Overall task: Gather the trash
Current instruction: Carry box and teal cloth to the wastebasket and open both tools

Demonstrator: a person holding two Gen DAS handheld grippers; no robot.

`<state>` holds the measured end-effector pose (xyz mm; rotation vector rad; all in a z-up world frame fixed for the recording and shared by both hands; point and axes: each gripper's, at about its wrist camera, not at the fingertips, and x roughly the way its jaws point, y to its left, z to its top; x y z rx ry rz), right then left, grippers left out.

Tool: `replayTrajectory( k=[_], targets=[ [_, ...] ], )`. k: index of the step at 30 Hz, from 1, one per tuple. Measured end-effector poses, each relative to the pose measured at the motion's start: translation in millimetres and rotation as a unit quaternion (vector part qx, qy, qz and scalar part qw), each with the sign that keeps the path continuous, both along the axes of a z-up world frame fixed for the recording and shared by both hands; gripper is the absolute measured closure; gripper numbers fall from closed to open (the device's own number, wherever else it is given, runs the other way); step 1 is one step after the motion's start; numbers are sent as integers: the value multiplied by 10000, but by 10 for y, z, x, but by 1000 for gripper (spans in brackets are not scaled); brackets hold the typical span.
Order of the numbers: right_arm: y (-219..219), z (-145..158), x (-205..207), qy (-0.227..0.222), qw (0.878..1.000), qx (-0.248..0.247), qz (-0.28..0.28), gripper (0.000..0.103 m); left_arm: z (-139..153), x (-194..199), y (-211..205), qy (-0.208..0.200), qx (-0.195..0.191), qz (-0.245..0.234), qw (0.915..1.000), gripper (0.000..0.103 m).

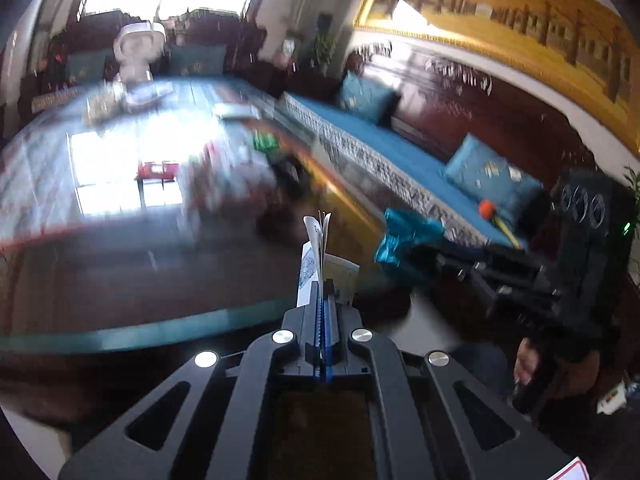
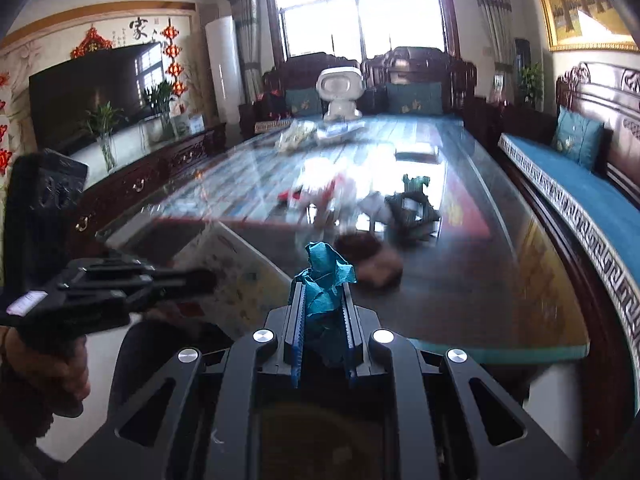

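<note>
Two hand-held grippers, left [image 1: 322,280] pinching printed paper [image 1: 316,248], right [image 2: 324,304] clamping teal wrapper [image 2: 325,280]

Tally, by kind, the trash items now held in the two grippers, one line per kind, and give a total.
Crumpled teal paper, in the right gripper: 1
Folded white printed paper, in the left gripper: 1
Total held: 2

**Layout at table edge**

Litter pile [image 2: 360,204] lies mid-table on the glass-topped table [image 2: 520,280]. Robot figure [image 2: 339,94] stands at the far end. Bench [image 2: 600,200] runs along the right; television [image 2: 92,96] stands left.
</note>
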<state>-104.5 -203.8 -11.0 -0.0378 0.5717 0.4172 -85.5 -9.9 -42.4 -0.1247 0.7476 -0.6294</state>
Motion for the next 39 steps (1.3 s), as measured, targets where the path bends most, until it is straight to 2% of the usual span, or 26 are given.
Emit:
replayTrajectory(
  k=[4,7,10,14,15,16,17,19,22,29,32,39],
  targets=[
    [-9,-324,-294,420,9991,-99,-19,87,-450,-231,-85,594,134,-213,9979,102],
    [-13,-610,-448,776,9969,-118,-44,87,-869,-335,-146,1110,286,-368,9927,102],
    [-19,-865,-574,1080,9941,-100,-75,87,-1310,-439,-236,1573,521,-554,9846,101],
    [-43,-1135,-672,1427,9894,-153,-199,87,-1676,-564,-343,2000,698,-876,9734,100],
    [-62,-1176,-695,1461,9889,-167,-216,87,-1729,-596,-364,2030,760,-924,9718,98],
    [-76,-1217,-707,1517,9880,-176,-240,87,-1775,-625,-384,2064,827,-978,9700,89],
    [-86,-1260,-725,1570,9871,-180,-255,87,-1834,-643,-399,2126,894,-1033,9675,67],
    [-99,-1342,-760,1649,9857,-196,-293,87,-1887,-664,-397,2205,959,-995,9655,41],
    [-85,-1428,-798,1767,9837,-207,-273,87,-1942,-669,-350,2260,998,-931,9645,32],
    [14,-1575,-834,2015,9790,-286,-75,87,-1916,-622,-308,2189,1161,-693,9663,24],
    [47,-1619,-835,2078,9777,-303,-39,87,-1885,-583,-254,2044,1395,-522,9675,22],
    [126,-1672,-821,2185,9751,-375,81,86,-1769,-475,-81,1826,1562,-172,9705,22]
  ],
)
